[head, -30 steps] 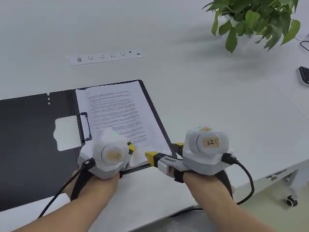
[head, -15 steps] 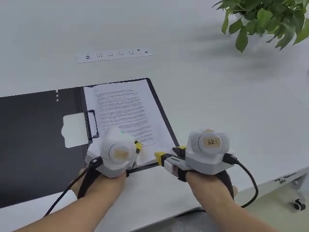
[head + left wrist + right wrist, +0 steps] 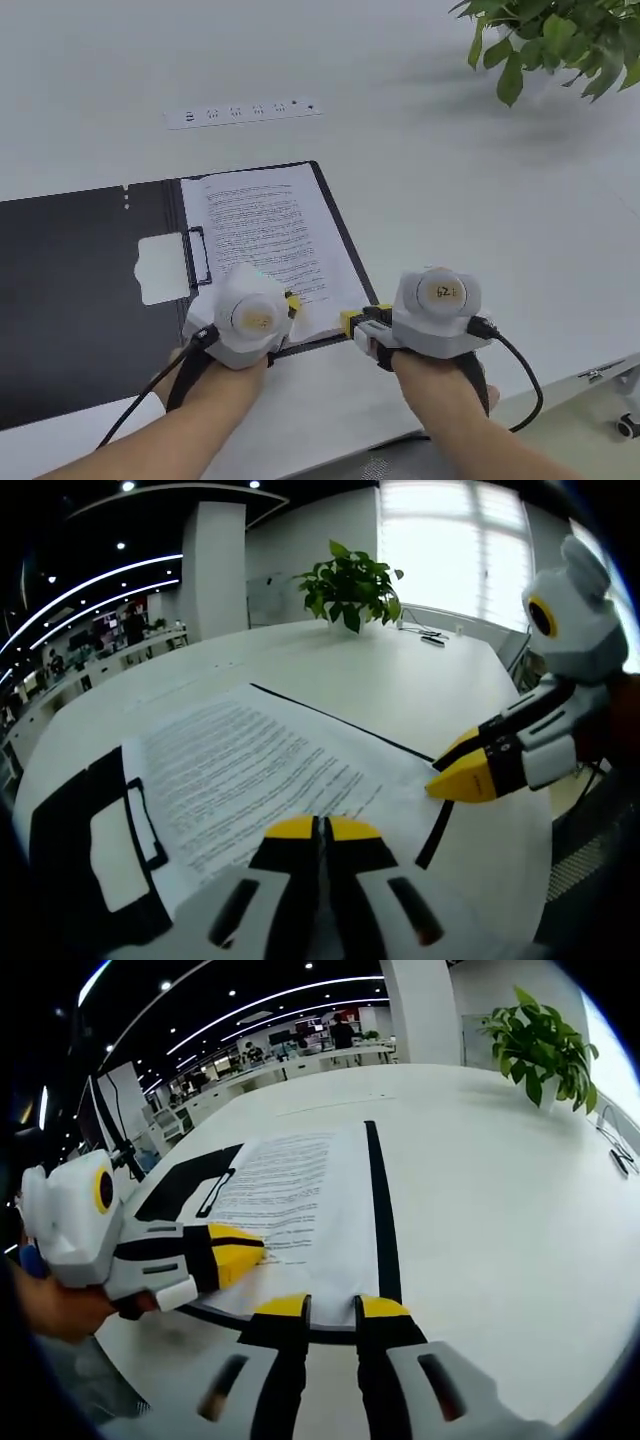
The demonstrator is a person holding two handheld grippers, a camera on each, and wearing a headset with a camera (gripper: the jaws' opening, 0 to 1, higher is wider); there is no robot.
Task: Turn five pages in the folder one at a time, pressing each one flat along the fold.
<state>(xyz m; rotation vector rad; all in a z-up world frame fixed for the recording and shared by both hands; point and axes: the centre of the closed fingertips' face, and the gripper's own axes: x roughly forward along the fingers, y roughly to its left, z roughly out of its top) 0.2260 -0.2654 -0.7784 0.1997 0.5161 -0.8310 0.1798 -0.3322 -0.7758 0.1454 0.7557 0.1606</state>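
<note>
A black folder (image 3: 80,300) lies open on the white table, with a printed page (image 3: 265,225) on its right half under a clip (image 3: 197,257). My left gripper (image 3: 292,301) rests over the near edge of the page with its jaws shut together, as its own view shows (image 3: 320,830). My right gripper (image 3: 350,322) sits at the folder's near right corner and points left at the left one. Its jaws (image 3: 332,1307) stand a narrow gap apart with nothing between them. The left gripper's tips (image 3: 250,1250) touch the page (image 3: 300,1190).
A white power strip (image 3: 245,112) lies beyond the folder. A potted plant (image 3: 560,35) stands at the far right. A white label pocket (image 3: 162,268) sits on the folder's left cover. The table's front edge runs just behind my hands.
The head camera has shifted, so the folder sits a little further right in view. Both grippers hold nearly the same place at the page's near edge.
</note>
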